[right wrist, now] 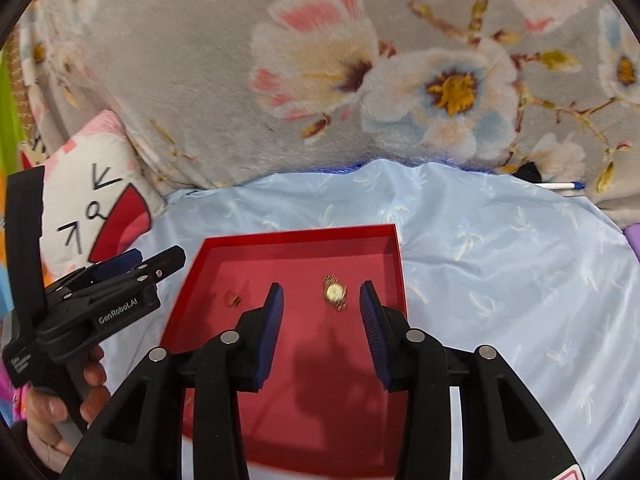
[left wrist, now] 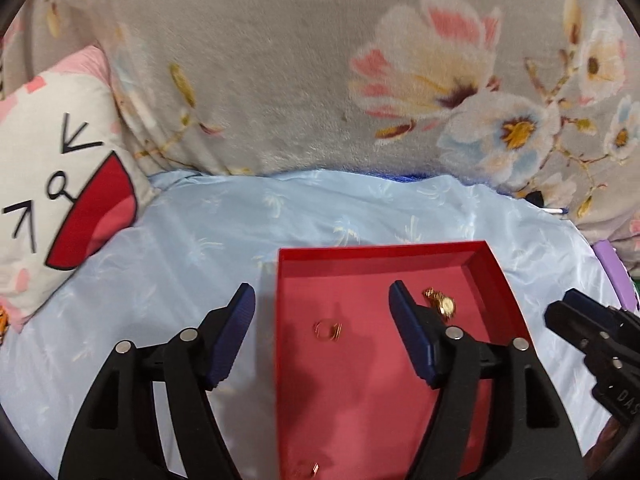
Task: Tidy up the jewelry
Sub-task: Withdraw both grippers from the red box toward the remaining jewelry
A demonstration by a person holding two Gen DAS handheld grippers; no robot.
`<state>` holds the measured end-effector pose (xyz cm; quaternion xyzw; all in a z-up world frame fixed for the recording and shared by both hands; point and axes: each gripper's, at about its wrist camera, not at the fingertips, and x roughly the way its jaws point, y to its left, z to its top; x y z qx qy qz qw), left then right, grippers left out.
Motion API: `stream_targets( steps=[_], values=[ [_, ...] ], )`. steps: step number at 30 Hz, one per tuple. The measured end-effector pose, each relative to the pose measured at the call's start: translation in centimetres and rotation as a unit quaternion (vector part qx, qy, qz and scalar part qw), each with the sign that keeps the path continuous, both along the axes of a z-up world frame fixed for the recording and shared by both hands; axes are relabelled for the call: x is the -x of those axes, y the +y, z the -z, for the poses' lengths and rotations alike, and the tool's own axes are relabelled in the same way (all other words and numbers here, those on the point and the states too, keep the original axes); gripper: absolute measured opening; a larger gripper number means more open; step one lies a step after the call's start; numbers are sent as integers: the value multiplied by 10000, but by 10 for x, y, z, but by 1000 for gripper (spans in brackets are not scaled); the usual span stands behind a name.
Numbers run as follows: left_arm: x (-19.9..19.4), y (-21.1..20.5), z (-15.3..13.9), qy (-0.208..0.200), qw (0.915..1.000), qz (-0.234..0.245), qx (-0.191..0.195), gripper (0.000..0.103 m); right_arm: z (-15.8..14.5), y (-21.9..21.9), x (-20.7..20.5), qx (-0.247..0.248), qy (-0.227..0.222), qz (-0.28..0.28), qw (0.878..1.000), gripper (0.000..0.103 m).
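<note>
A red tray (left wrist: 496,280) (right wrist: 296,236) lies on the light blue sheet. On its floor are a gold watch (left wrist: 442,305) (right wrist: 335,294), a small gold ring (left wrist: 328,330) (right wrist: 232,298), and another gold piece (left wrist: 308,472) at the near edge. My left gripper (left wrist: 320,292) (right wrist: 160,258) stands open astride the tray's left wall, and the ring lies on the floor below the gap. My right gripper (right wrist: 321,287) (left wrist: 568,310) is open over the tray. The watch lies just beyond its fingertips, untouched. Nothing is held by either one.
A grey floral blanket (left wrist: 280,80) rises behind the light blue sheet (left wrist: 200,248). A white pillow with a cartoon face (left wrist: 52,184) lies at the left. A pen (right wrist: 560,186) and a purple object (left wrist: 612,268) are at the right. A hand (right wrist: 56,404) holds the left gripper.
</note>
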<state>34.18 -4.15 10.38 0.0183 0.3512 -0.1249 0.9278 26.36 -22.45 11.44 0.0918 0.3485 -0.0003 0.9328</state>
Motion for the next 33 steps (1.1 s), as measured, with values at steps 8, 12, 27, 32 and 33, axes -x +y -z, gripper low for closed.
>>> stream_targets(
  steps=[8,12,27,32,33],
  values=[
    [121,46,5,82,9999,-24,60,70,9,33,145,-156,-99,-236,9996,44],
    [182,54,21,245,9997,81,8,70,31,55,209,-80,114,-314,9994,44],
    [286,40,73,798,9955,489,-121,79,73,77,324,-215,631,-412,9969,45],
    [291,32,84,857,9946,534,-255,79,74,67,323,-134,620,-264,9976,45],
    [291,32,86,893,9942,554,-238,79,75,66,323,-107,626,-234,9977,45]
  ],
)
